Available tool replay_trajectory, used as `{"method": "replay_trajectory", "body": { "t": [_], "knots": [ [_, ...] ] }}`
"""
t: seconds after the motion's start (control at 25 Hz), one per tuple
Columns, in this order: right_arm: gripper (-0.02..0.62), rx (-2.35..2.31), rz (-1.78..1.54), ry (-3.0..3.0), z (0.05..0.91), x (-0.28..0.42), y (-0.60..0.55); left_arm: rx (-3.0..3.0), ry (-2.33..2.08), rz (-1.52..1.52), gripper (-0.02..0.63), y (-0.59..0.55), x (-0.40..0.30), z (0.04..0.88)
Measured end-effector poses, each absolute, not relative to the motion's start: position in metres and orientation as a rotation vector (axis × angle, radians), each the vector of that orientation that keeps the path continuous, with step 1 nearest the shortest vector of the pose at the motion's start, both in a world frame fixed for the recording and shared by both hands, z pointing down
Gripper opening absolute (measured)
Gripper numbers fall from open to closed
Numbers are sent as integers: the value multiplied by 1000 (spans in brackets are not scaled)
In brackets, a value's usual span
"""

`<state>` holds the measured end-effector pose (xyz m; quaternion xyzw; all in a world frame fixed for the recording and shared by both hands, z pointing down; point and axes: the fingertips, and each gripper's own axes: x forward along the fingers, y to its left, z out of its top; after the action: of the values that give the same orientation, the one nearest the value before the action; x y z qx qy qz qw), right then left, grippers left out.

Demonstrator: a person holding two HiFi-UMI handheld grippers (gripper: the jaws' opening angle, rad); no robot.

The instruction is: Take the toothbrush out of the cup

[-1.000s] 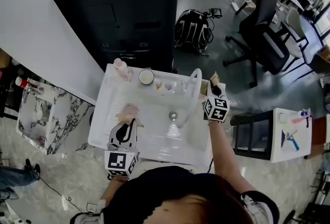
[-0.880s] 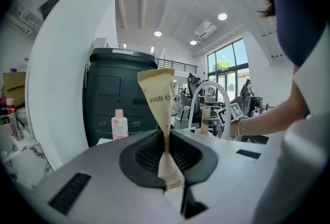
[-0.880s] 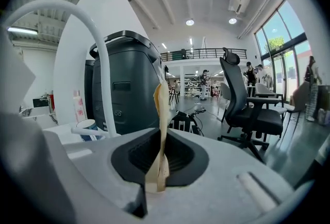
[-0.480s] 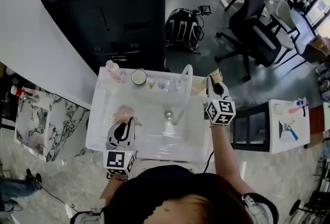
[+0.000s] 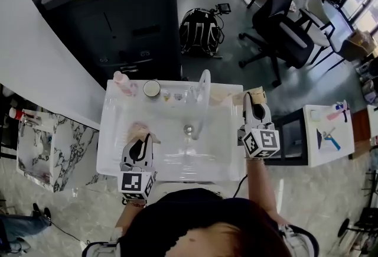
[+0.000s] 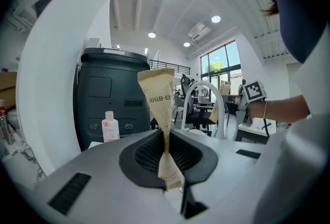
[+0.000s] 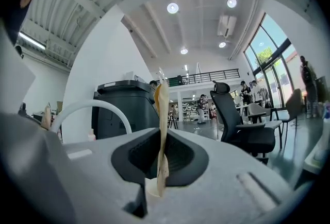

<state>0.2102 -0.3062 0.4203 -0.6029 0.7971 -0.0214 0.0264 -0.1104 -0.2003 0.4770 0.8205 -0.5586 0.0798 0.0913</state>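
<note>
White sink [image 5: 112, 132] lies below; left gripper [image 6: 166, 156] clamps a beige packet [image 6: 157, 95] over the basin; right gripper [image 7: 161, 158] pinches a second packet [image 7: 162, 109] at the sink's right edge; cup [image 5: 152, 88] stands on the back ledge; toothbrush too small to make out.

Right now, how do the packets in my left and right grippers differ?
The left packet shows its broad printed face; the right packet stands edge-on, a thin strip. The left gripper holds its packet over the sink; the right gripper holds its packet beside the sink's right edge. Both are beige, upright, clamped in shut jaws.
</note>
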Motion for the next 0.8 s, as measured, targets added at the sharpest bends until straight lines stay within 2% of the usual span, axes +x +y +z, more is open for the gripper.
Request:
{"method": "replay_trajectory", "body": {
  "t": [0.44,0.8],
  "knots": [
    [25,-1886,-47,2431,414,210,-238,2427,-1767,273,25,-208,-130,468],
    [25,-1911,-222,2421,454,203,-205,2413,-1797,284,25,-204,-130,468]
  ]
}}
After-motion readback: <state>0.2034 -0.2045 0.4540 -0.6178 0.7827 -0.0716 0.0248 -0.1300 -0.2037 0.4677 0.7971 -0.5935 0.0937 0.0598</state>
